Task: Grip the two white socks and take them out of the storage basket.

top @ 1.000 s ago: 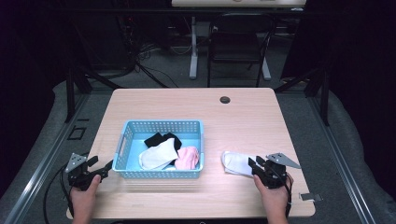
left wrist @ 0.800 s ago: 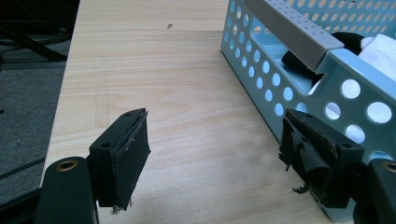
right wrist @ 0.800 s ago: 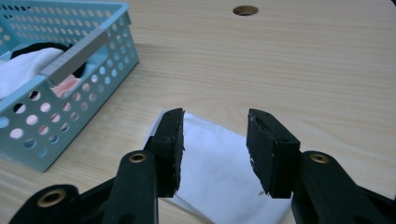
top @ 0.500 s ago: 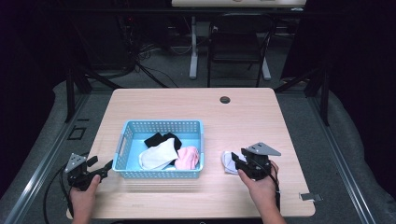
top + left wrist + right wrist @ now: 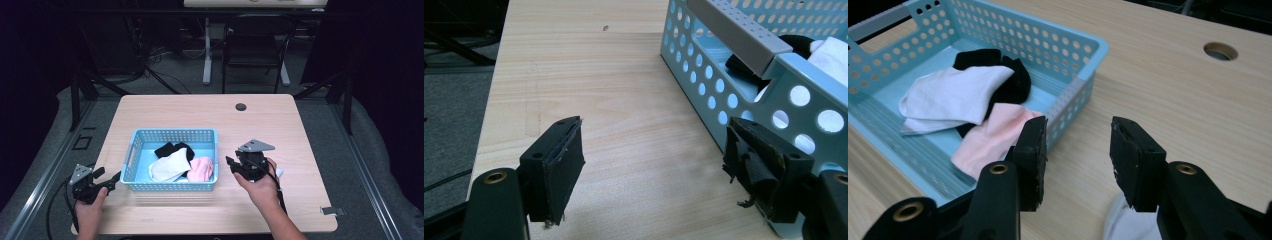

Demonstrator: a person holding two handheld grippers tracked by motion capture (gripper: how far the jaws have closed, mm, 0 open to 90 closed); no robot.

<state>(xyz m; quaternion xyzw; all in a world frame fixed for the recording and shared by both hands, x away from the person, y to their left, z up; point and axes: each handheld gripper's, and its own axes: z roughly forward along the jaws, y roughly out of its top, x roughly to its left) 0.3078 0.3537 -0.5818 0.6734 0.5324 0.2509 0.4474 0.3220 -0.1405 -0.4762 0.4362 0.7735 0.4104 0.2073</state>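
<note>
A light blue perforated basket (image 5: 134,155) is placed left of centre on the wooden table (image 5: 300,125), with its long axis running 9 to 3 o'clock in the high view. Three cloth items are counted inside: one black (image 5: 172,149), one white (image 5: 169,167) and one pink (image 5: 201,169). A fourth, pale cloth (image 5: 1128,225) is seen at the bottom edge of the right gripper view, lying on the table under the tongs; in the high view just a small white patch (image 5: 278,173) is visible beside the hand.

The left tongs (image 5: 111,181) are held at the basket's 8 o'clock corner. The left gripper view shows them released, jaws wide apart, the right jaw just beside the basket wall (image 5: 744,95); whether they touch cannot be told. The right tongs (image 5: 231,166) are positioned at the basket's 3 o'clock side, pointed toward it. The right gripper view shows them released, with nothing between the jaws. One round cable hole (image 5: 241,107) is located at 12 o'clock on the table.
</note>
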